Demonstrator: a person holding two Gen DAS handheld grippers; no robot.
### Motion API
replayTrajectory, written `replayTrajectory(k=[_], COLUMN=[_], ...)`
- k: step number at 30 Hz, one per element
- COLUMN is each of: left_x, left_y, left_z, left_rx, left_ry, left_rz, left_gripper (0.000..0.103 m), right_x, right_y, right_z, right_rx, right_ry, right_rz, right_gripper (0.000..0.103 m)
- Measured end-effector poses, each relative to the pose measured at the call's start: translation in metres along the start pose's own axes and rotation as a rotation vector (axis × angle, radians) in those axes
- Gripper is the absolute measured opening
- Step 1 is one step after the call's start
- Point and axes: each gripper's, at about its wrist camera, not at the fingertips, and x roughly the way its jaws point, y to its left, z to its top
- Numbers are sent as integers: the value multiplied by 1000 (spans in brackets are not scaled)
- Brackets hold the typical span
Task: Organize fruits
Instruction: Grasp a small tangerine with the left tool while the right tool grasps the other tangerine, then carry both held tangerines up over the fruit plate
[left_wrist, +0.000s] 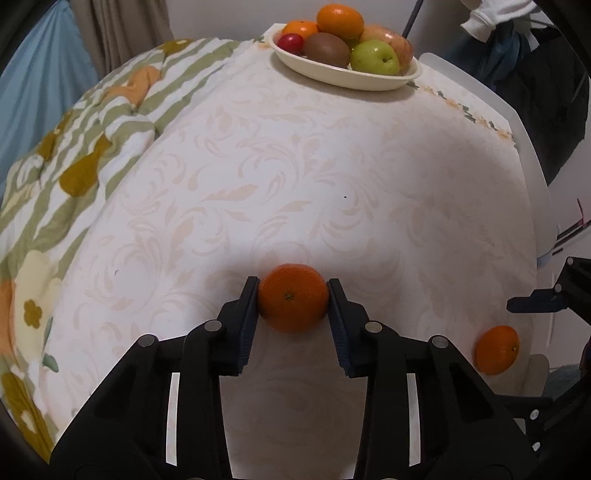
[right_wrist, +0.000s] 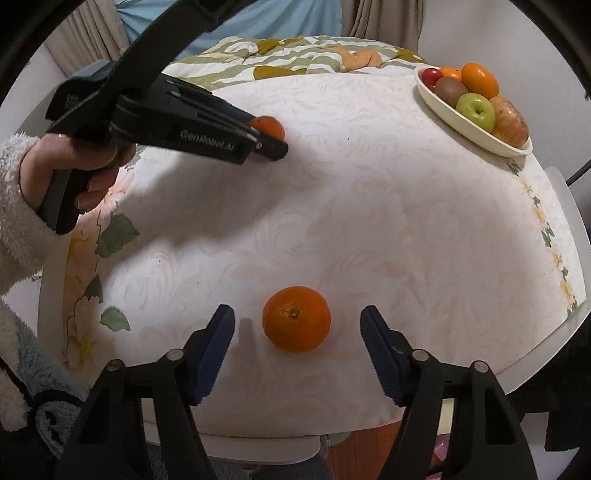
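My left gripper (left_wrist: 292, 297) is shut on an orange (left_wrist: 293, 298), its two pads pressed against the fruit's sides just above the patterned tablecloth (left_wrist: 314, 177). The right wrist view shows this gripper (right_wrist: 271, 142) from the side with that orange (right_wrist: 269, 126) partly hidden behind it. My right gripper (right_wrist: 297, 326) is open, its fingers either side of a second orange (right_wrist: 296, 319) that sits on the cloth near the table's front edge; this orange also shows in the left wrist view (left_wrist: 496, 350). A cream bowl (left_wrist: 369, 82) at the far side holds oranges, a kiwi, apples and a small red fruit.
The bowl also shows in the right wrist view (right_wrist: 476, 134) at the far right of the table. A green striped quilt (left_wrist: 74, 155) lies beyond the table's left edge. The white table rim (left_wrist: 532, 162) runs along the right side.
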Motion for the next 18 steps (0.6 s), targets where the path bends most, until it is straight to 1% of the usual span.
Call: replayTrajectory(k=[2, 4, 7, 9, 11, 18], left_x=[-1, -2, -4, -6, -7, -19], left_y=[0, 0, 3, 5, 7, 13], left_z=[-3, -5, -9, -12, -16, -24], left_rx=[-1, -4, -14, -23, -35, -87], left_ry=[-1, 0, -1, 1, 1, -9], left_rz=[7, 6, 15, 23, 32, 50], left_gripper=[43, 43, 43, 43, 43, 43], right_x=[1, 2, 4, 7, 10, 3], right_y=[1, 2, 4, 5, 5, 4], right_z=[-1, -1, -2, -2, -1, 5], right_rx=[-1, -3, -12, -15, -21, -30], right_ry=[7, 11, 15, 23, 33, 12], right_rz=[-3, -7, -13, -9, -17, -24], right_gripper=[59, 58, 53, 46, 35, 35])
